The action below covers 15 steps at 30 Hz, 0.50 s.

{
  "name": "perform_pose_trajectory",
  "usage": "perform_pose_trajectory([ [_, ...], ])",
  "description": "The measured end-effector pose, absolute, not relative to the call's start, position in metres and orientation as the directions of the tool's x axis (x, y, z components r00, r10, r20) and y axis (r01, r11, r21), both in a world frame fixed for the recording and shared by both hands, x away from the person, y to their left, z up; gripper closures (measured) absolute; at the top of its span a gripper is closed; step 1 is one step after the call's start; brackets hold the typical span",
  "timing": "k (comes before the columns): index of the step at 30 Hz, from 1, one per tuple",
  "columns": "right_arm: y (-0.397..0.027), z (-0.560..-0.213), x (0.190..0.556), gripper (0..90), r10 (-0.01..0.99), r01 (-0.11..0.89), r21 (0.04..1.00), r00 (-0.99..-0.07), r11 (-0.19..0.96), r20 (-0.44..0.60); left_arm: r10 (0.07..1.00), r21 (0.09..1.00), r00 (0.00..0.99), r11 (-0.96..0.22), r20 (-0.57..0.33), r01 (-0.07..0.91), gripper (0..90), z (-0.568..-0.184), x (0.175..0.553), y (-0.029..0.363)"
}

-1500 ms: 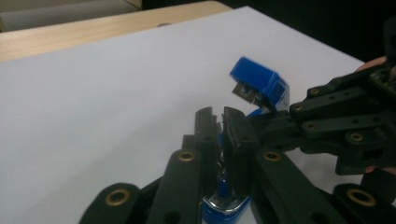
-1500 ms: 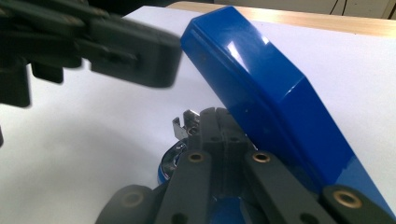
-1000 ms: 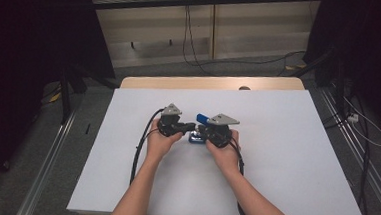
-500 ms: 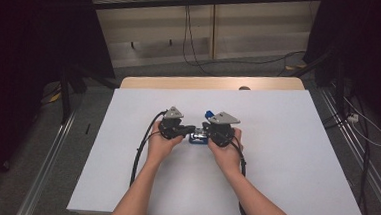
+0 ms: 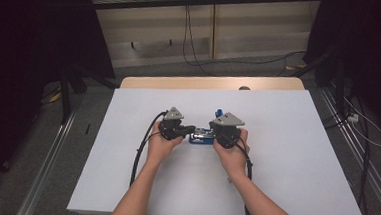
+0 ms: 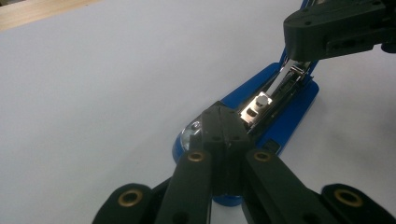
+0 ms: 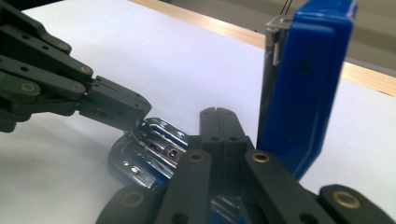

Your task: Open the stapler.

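The right claw (image 5: 212, 134) dropped onto the stapler (image 5: 200, 136), shut.

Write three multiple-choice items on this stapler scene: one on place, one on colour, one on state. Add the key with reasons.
1. Where does the stapler lie?
A. between the two grippers, near the middle of the white table
B. at the table's far right corner
C. on the floor

2. What colour is the stapler's body?
A. red
B. blue
C. yellow

3. How does the stapler's top cover stand?
A. shut flat on the base
B. taken off and lying beside it
C. swung up, leaving the metal staple channel bare

Key: 1 A, the high view shows it between the left gripper and the right gripper on the table. 2 B, base and cover are blue in both gripper views. 3 C, the right gripper view shows the cover upright and the metal channel open.
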State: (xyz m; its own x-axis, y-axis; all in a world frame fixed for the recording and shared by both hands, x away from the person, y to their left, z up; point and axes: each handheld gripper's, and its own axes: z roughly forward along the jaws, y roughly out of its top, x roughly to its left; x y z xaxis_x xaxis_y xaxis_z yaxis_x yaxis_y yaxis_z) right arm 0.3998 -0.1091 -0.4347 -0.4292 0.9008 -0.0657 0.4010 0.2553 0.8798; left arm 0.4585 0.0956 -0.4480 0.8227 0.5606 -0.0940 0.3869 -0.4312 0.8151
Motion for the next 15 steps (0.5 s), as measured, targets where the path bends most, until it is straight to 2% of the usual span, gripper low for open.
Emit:
perform_pose_trajectory([
  [13, -0.122, -0.430, 0.398, 90.0, 0.918, 0.387, 0.875, -0.370, 0.290, -0.140, 0.557, 0.820, 0.825, -0.427, -0.094, 0.381, 90.0, -0.449, 0.459, 0.097],
  [15, -0.130, -0.428, 0.400, 90.0, 0.921, 0.398, 0.877, -0.374, 0.269, -0.113, 0.556, 0.822, 0.825, -0.421, -0.101, 0.385, 90.0, -0.450, 0.459, 0.098],
])
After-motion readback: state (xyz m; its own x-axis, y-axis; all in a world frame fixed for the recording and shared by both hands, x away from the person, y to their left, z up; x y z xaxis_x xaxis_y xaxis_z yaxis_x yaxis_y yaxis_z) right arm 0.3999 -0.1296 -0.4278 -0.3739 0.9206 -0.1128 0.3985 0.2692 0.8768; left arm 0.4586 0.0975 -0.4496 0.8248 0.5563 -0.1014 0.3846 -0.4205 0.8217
